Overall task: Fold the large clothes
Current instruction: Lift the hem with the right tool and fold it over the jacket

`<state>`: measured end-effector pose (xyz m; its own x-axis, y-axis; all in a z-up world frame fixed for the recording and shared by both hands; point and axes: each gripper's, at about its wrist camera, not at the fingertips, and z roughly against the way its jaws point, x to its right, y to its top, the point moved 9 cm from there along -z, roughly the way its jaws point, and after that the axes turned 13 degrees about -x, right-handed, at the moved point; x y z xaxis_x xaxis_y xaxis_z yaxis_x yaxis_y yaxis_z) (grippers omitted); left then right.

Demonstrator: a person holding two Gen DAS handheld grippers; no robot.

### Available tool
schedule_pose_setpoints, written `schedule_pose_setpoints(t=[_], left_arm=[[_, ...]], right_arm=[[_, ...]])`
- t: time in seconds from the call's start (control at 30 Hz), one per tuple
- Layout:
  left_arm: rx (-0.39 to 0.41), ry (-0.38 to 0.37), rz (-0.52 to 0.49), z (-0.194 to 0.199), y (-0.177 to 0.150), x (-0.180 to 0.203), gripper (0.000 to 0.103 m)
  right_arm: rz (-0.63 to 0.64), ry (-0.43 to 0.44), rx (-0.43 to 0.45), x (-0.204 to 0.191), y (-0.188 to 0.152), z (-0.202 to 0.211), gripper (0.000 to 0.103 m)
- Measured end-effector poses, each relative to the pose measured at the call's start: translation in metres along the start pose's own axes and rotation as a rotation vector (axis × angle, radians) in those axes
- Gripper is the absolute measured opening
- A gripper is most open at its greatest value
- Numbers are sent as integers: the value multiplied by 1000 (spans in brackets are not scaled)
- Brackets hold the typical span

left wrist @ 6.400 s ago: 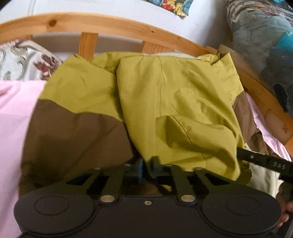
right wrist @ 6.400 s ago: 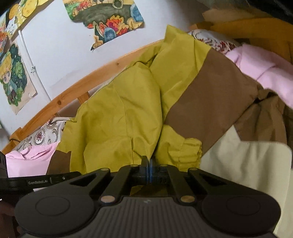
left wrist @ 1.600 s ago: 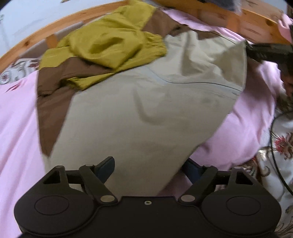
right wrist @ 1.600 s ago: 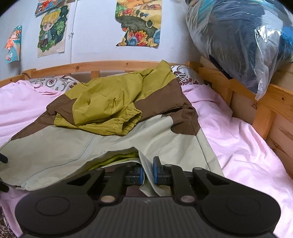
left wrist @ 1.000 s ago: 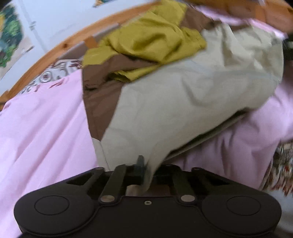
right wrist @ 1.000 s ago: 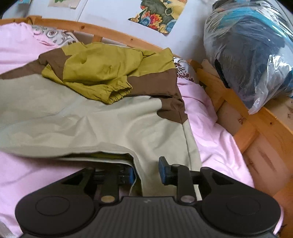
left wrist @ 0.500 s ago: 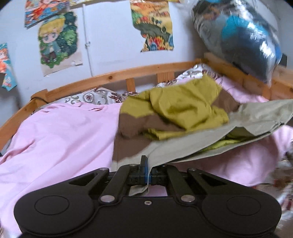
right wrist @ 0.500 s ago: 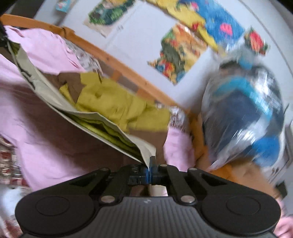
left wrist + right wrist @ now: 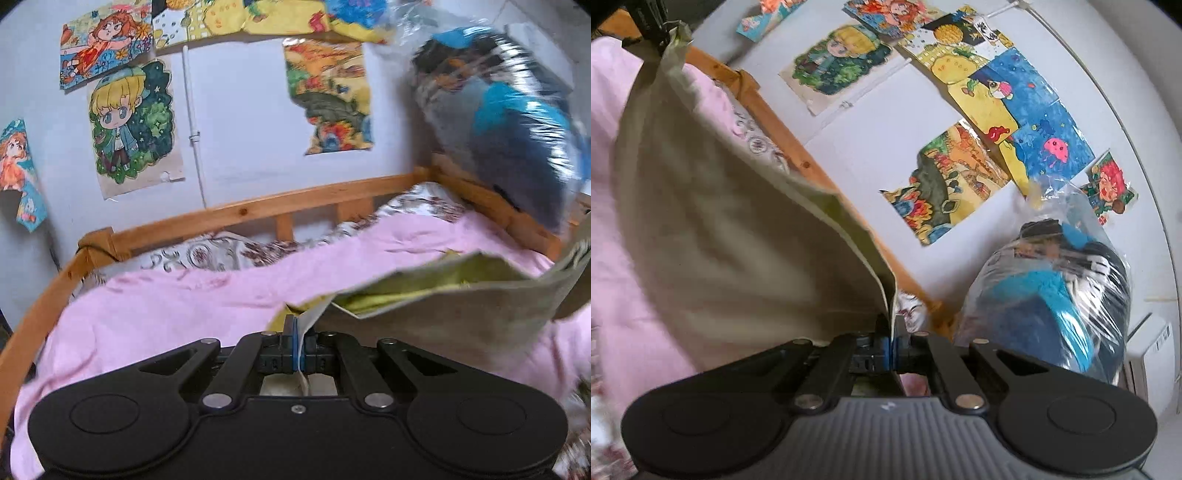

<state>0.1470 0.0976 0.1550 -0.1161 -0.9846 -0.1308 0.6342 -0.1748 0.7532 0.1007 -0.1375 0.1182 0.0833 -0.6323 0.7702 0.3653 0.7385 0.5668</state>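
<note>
The large garment is a jacket, beige outside with an olive-yellow inside. In the left wrist view the jacket (image 9: 454, 306) hangs in the air to the right, its hem stretched from my left gripper (image 9: 298, 332), which is shut on one corner. In the right wrist view the jacket (image 9: 731, 236) spreads as a beige sheet up to the left, and my right gripper (image 9: 891, 338) is shut on the other corner. The left gripper (image 9: 650, 22) shows at the top left, holding the far corner. The sleeves and brown parts are hidden.
A pink sheet (image 9: 177, 299) covers the bed, with a patterned pillow (image 9: 207, 254) at the wooden headboard rail (image 9: 258, 210). A clothes bundle in clear plastic (image 9: 1056, 291) sits on the right rail. Drawings (image 9: 133, 125) hang on the white wall.
Both grippers shut on the jacket's hem corners and have lifted it off the bed. It now hangs stretched between them; the olive and brown upper part has dropped out of sight.
</note>
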Motion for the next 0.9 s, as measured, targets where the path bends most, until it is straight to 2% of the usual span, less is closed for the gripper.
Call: schedule_pose_setpoints(t=[0.13,0.27,0.4,0.57,0.63,0.7,0.73,0.8,0.9], left_arm=[[-42,44,29,-66,50,-10,0],[-67,102,-5,-148,80,-14,0],[-125,106,21,-228,88,-16,0],[-238,97,43,-316,73,-17,0],[-272,85,32,-339,63,-14,0],[-291,81,7,-356,53,-10,0],[-298,76,-3,-362,49,-8,0],[-312,61,-10,-370,40,-6,0],[-327,28,4,-379,33,-8,0]], right_arm=[[-14,16,-12,16,23,-83,2],[-34,50,-30,22,39,-162,2],[-70,121,-86,14,44,-249,2],[-113,234,-167,-7,53,-330,4],[-159,300,-192,-9,48,-352,13],[-221,344,-200,-2,38,-360,33],[-248,359,-202,4,33,-357,37],[-312,360,-208,21,20,-348,57],[-449,385,-219,46,0,-319,78]])
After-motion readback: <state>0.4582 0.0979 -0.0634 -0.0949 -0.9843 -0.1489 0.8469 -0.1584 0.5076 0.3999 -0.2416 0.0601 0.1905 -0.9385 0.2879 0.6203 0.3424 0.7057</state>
